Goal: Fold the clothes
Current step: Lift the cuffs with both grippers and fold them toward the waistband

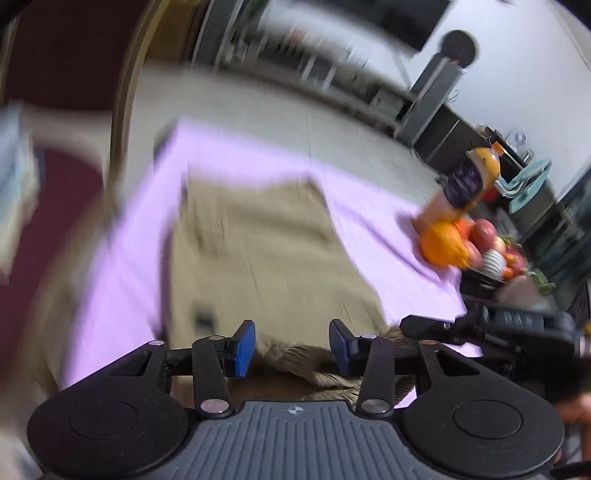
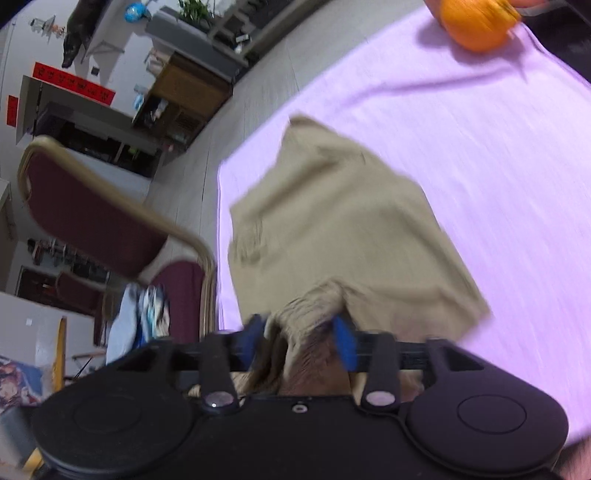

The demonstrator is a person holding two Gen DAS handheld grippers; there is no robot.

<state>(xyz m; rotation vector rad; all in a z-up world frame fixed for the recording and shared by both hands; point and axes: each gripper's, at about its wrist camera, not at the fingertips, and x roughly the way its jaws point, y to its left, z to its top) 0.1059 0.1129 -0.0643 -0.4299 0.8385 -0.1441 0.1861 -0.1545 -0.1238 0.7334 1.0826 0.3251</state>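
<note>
A tan knit garment lies spread on a lilac tablecloth, its ribbed hem toward me. My left gripper has its blue pads part-closed, with the bunched ribbed hem pinched between them. In the right wrist view the same garment rises off the cloth into my right gripper, which is shut on a thick wad of the hem. The black body of the right tool shows just right of the left gripper. Both views are blurred by motion.
An orange sits on the cloth at the far corner, beside a fruit pile and an orange drink bottle. A maroon chair with clothes on its seat stands by the table's left edge. Grey floor and shelves lie beyond.
</note>
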